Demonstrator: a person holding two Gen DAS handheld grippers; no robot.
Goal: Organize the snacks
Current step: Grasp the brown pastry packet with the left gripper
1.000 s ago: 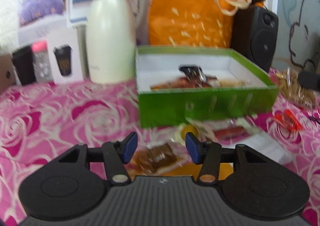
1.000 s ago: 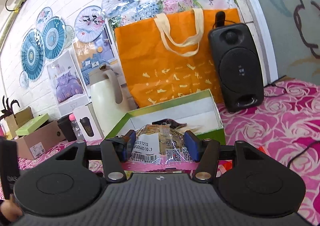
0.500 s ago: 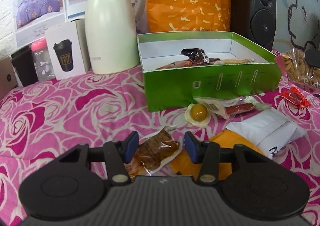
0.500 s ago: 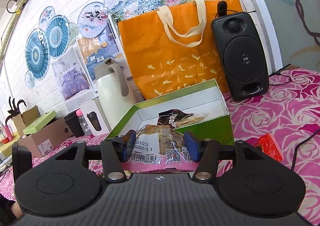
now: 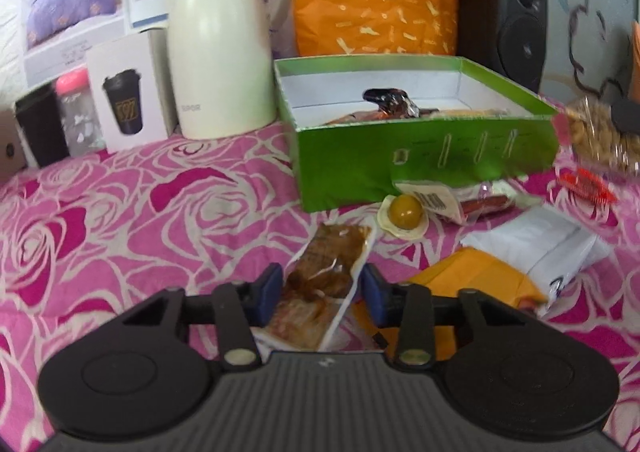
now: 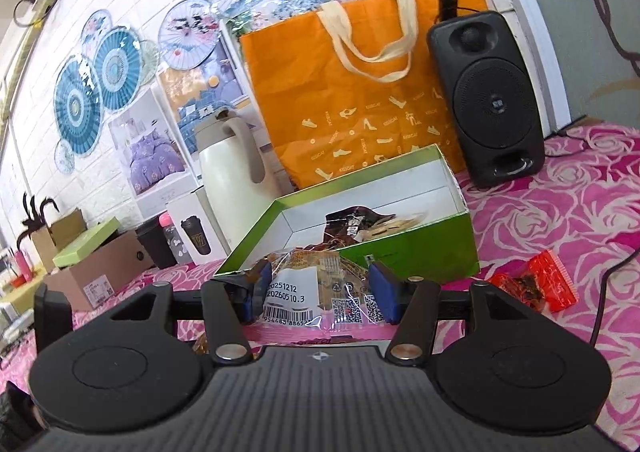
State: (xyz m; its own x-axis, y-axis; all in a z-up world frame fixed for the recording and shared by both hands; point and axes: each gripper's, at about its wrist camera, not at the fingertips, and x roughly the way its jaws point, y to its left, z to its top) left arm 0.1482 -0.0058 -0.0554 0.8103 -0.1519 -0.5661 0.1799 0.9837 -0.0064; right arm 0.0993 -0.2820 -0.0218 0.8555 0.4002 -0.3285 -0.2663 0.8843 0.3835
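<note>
A green open box [image 5: 360,167] stands on the pink rose cloth with a few wrapped snacks inside. Just in front of it, a brown snack packet [image 5: 332,252] sits tipped up between the blue pads of my left gripper [image 5: 321,290]. The jaws are closing and both pads touch the packet's sides. My right gripper [image 6: 318,292] hangs near the green box [image 6: 420,248], shut on a clear snack packet [image 6: 304,292] with barcode labels.
Loose near the box lie an egg snack [image 5: 405,211], a sausage packet [image 5: 480,203], a yellow packet [image 5: 472,276], a white packet [image 5: 536,240], a red packet [image 6: 532,284] and a nut bag [image 5: 600,135]. Behind stand a cream jug [image 5: 220,51], an orange bag [image 6: 360,91] and a speaker [image 6: 488,99].
My left gripper has slid forward over the brown packet and its jaws have narrowed onto it. The right gripper keeps its packet and has barely shifted.
</note>
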